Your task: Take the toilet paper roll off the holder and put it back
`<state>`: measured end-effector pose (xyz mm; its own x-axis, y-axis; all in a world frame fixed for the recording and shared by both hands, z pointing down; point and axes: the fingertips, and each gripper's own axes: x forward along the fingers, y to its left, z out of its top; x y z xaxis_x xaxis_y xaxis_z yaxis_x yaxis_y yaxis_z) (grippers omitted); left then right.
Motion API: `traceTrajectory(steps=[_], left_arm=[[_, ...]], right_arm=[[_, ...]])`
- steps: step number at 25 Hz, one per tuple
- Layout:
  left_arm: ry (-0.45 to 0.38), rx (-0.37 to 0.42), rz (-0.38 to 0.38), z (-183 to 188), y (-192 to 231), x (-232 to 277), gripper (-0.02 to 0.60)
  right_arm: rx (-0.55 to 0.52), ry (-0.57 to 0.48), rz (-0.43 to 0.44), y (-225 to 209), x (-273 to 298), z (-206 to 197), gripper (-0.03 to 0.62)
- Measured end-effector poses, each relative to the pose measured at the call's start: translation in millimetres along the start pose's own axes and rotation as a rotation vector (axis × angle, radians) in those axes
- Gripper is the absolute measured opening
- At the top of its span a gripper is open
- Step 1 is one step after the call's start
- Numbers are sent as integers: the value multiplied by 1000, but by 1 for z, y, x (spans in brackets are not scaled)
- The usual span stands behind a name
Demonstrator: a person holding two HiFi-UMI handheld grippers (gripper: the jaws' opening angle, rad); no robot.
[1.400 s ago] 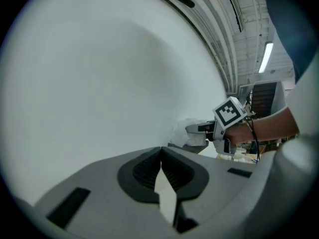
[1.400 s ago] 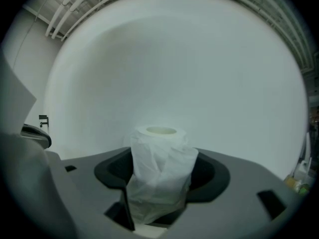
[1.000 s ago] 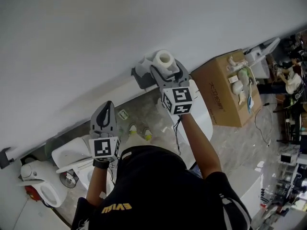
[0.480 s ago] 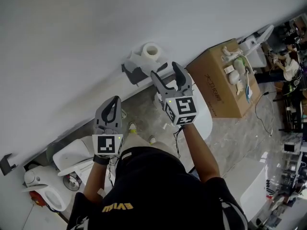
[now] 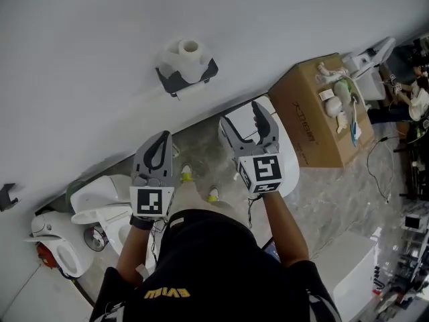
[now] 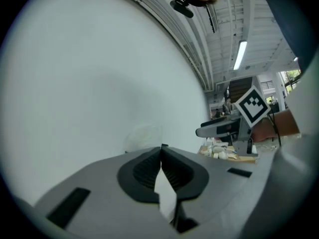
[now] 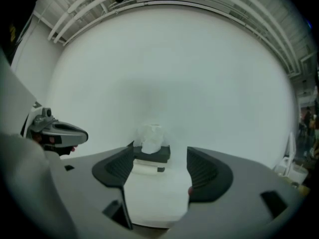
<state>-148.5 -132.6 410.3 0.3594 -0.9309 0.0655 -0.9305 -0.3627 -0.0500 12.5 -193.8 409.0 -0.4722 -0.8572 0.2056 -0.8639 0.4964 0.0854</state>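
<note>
Right gripper (image 5: 241, 114) has backed off the roll (image 5: 189, 48)

We're in what looks like a workshop hall with a mock bathroom. A bare white wall (image 5: 100, 45) carries a holder (image 5: 175, 80) with a toilet paper roll (image 5: 188, 51). A loose white toilet (image 5: 94, 210) sits on the grey stone floor (image 5: 201, 154) and a cardboard box (image 5: 310, 127) stands nearby. Overhead, a strip light (image 6: 240, 55) hangs from a bare industrial ceiling (image 6: 224, 36).
</note>
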Motion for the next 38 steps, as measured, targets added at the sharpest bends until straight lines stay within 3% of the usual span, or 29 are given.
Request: traceTrajectory(steps=[6, 11, 15, 19, 23, 32, 38], left_arm=[[9, 34, 77, -5, -19, -37, 12], [18, 20, 200, -28, -5, -64, 12], [-6, 57, 208, -13, -8, -72, 12], [-54, 97, 264, 3, -9, -78, 12], [-84, 62, 314, 13, 13, -80, 12], [-65, 62, 276, 9, -2, -73, 12], [-43, 90, 195, 7, -25, -62, 12]], right_arm=[[38, -19, 45, 6, -33, -13, 336], [30, -24, 119, 31, -36, -22, 336], [42, -71, 152, 41, -45, -9, 328], [16, -78, 175, 40, -61, -2, 293], [9, -97, 172, 36, -61, 7, 259], [-8, -112, 164, 30, -70, 12, 167], [-10, -96, 199, 23, -78, 9, 71]])
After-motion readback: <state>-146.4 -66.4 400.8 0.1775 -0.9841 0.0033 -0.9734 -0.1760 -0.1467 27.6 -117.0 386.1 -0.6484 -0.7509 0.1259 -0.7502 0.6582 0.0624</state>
